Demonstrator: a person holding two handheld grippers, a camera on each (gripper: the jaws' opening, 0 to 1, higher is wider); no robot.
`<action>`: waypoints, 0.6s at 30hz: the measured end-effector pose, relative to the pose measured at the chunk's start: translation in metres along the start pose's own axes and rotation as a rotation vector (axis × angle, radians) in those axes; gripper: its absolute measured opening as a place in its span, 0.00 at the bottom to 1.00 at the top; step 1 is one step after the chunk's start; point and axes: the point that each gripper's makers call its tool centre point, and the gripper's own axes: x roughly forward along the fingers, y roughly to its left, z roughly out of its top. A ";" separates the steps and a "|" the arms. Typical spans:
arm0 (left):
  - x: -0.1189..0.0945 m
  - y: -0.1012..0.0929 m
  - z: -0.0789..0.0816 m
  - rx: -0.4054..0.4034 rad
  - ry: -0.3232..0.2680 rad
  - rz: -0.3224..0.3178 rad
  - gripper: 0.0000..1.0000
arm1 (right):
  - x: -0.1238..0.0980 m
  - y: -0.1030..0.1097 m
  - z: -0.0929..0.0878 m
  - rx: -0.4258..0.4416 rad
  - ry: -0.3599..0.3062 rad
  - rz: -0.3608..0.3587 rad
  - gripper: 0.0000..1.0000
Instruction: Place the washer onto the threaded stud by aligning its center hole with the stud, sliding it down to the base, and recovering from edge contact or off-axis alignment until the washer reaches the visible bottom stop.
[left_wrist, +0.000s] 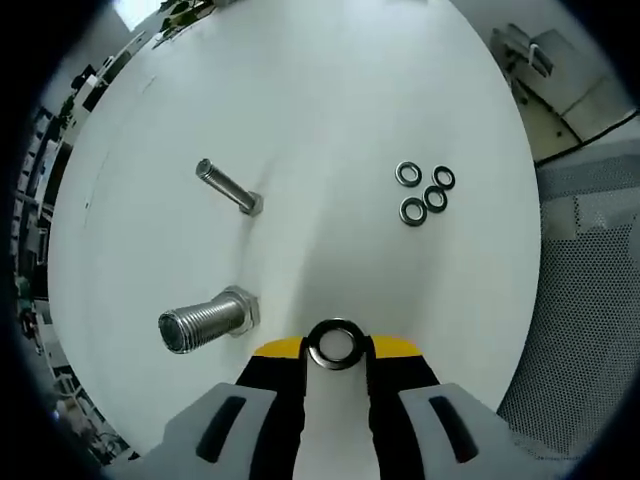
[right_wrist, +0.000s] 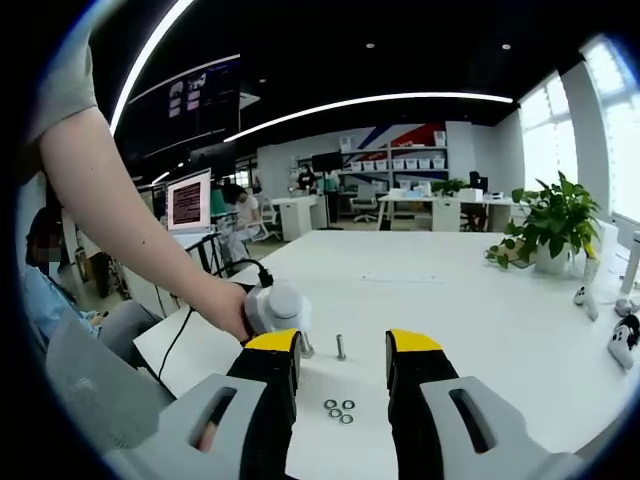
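Washer (left_wrist: 334, 343): gripped edge-on between the yellow tips of the left claw (left_wrist: 335, 347), hole facing the camera, held above the white counter (left_wrist: 330, 90).
Left claw: narrowed onto the washer, both tips touching its rim.
Large stud (left_wrist: 205, 323): thick and threaded, hex base on the counter, just left of the washer in the left gripper view; the nearer of the two studs.
Small stud (left_wrist: 229, 187): thinner bolt, farther out across the counter, beyond the large stud.
Stud axes: both upright on their heads, judging by the right gripper view; appearing to lean leftward in the left gripper view because of the lens.
Key relation: washer hole off to one side of the large stud's top, not yet over it; probably needs a short sideways shift, then tipping the washer flat before lowering.
Spare washers (left_wrist: 424, 192): four in a tight cluster, lying flat, well apart from both studs, toward the opposite side.
Right claw (right_wrist: 342, 372): wide apart, holding nothing, hovering back from the work; farther from the studs than the left.
Counter: plain white, smooth, uncluttered around the parts; potted plant (right_wrist: 549, 232) near its far right edge in the right gripper view.
Room: open office, desks and shelves behind, ceiling light strips, windows at right.
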 end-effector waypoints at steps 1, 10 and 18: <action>0.000 0.000 0.000 0.001 -0.001 0.000 0.21 | 0.000 0.000 0.000 -0.002 0.002 0.002 0.36; -0.001 0.001 0.001 -0.041 -0.045 -0.005 0.20 | 0.000 0.001 0.001 0.000 -0.002 0.005 0.36; 0.000 0.003 0.001 -0.056 -0.067 0.004 0.19 | 0.000 0.001 0.001 0.001 -0.004 0.004 0.36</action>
